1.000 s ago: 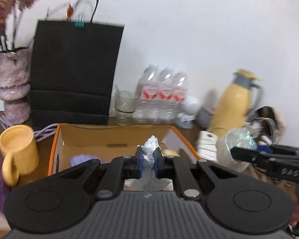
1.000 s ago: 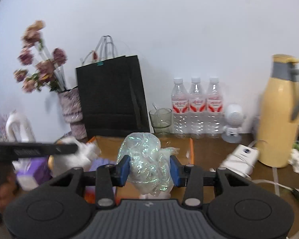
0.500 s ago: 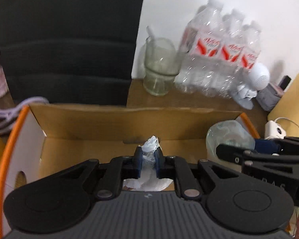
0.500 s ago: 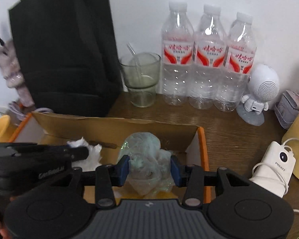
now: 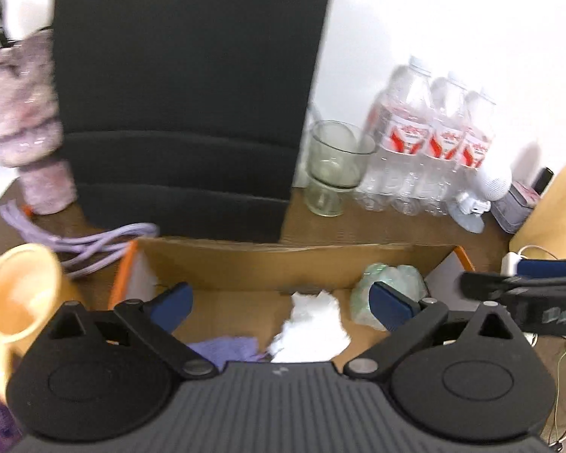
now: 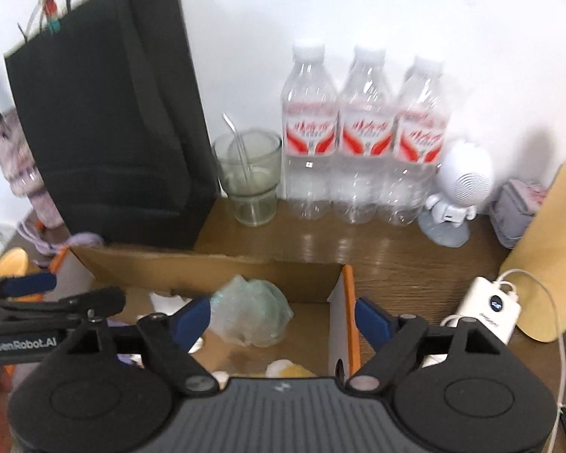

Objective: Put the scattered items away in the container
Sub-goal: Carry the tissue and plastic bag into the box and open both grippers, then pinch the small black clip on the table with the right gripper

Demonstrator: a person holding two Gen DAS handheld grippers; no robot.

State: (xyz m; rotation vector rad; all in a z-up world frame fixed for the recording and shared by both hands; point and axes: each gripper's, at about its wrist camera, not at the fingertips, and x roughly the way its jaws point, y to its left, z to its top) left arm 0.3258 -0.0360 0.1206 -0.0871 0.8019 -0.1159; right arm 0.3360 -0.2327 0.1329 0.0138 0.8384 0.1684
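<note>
Here, surface: a brown wooden table is running up to a white wall at the far side.
Far row: a black paper bag is standing at far left, then a glass cup with a stirrer in it, three water bottles side by side, and a small white robot-shaped speaker at far right.
Left clutter: a pink vase, a lilac cable and a yellow mug are sitting to the left of the box.
Right clutter: a white power bank with its cord is lying just right of the box.
Container: an open cardboard box with orange-edged flaps is sitting in the near middle of the table.
Items: a crumpled white tissue is lying inside the box; a crumpled, translucent greenish plastic bag is lying to its right, near the box's right wall; a lilac cloth is lying at left.
Left gripper: fingers are spreading wide over the box, gripping nothing.
Right gripper: fingers are spreading wide, straddling the box's right wall, the bag loose beside the left finger.
</note>
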